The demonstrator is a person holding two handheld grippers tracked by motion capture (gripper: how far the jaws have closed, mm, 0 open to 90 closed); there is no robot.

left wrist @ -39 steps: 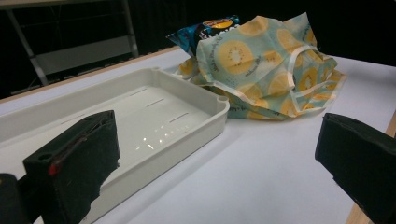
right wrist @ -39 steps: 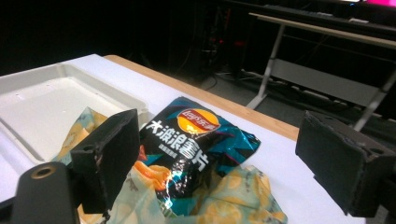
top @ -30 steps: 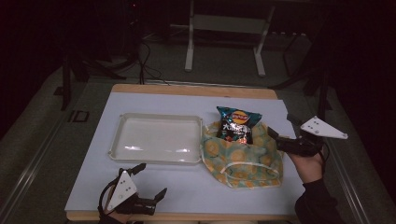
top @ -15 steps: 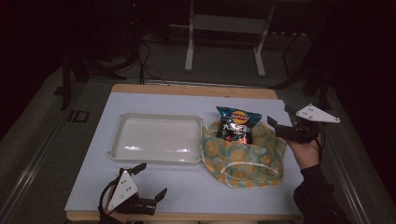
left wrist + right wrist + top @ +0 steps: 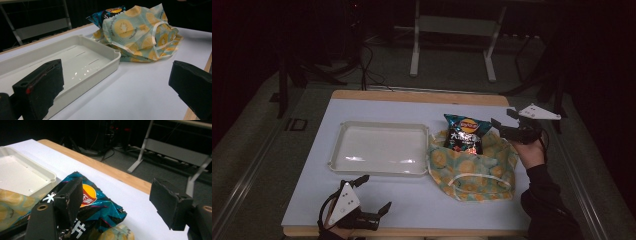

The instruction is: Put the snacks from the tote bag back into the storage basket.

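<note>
A teal chip bag (image 5: 466, 134) stands in a lemon-print cloth bag (image 5: 472, 170) on the white table, right of a shallow white tray (image 5: 382, 123). My right gripper (image 5: 504, 120) hovers at the chip bag's top right corner, open. Its jaws have just been closing, and no pad presses on anything. In the right gripper view the chip bag (image 5: 100, 212) lies by the left jaw, with the gap of the right gripper (image 5: 120, 200) over bare table. My left gripper (image 5: 374, 192) rests open near the front left edge. In the left gripper view, my left gripper (image 5: 117, 85) faces the tray (image 5: 110, 52) and cloth bag (image 5: 140, 32).
The table's wooden far edge (image 5: 422, 96) runs behind the bags. A metal stand (image 5: 452, 30) and cables sit on the dark floor beyond. White table surface (image 5: 422, 200) lies between the tray and the front edge.
My right gripper has moved from beside the cloth bag toward the far side, up to the chip bag's top corner, with its jaws narrower. The left gripper has stayed put.
</note>
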